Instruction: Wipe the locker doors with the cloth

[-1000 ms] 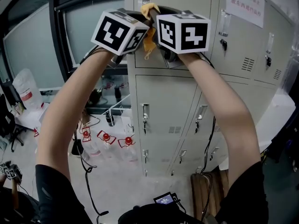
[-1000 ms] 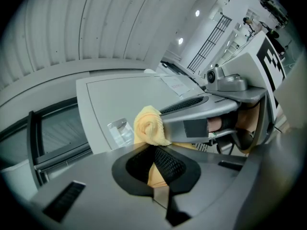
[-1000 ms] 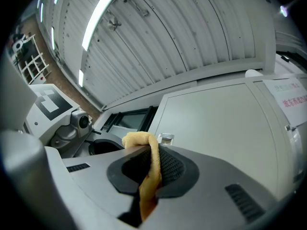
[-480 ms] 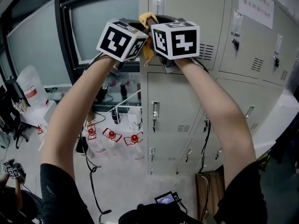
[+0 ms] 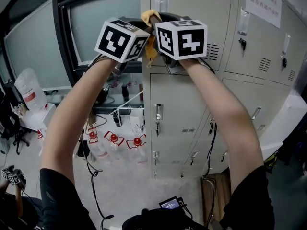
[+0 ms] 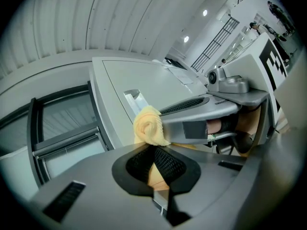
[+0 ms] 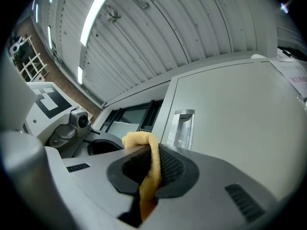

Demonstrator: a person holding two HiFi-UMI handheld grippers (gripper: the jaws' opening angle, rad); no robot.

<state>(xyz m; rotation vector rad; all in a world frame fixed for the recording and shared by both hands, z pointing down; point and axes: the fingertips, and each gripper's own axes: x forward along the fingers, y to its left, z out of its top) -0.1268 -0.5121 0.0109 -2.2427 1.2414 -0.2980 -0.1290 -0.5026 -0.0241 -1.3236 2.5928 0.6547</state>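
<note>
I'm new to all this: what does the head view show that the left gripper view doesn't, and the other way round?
Only the head view: the person's arms, the lower locker doors and bottles on the floor. Only the left gripper view: ceiling lights and, up close, the left gripper shut on the cloth. Both: that yellow cloth, the lockers and the right gripper.

Reaching up and forward with the bare left forearm (image 5: 79,114) and right forearm (image 5: 225,109), elbows bent. Holding the left tongs (image 6: 156,164) and right tongs (image 7: 148,169) side by side, marker cubes close together. Clamping one yellow cloth (image 6: 147,126) in both, jaws closed on it.
</note>
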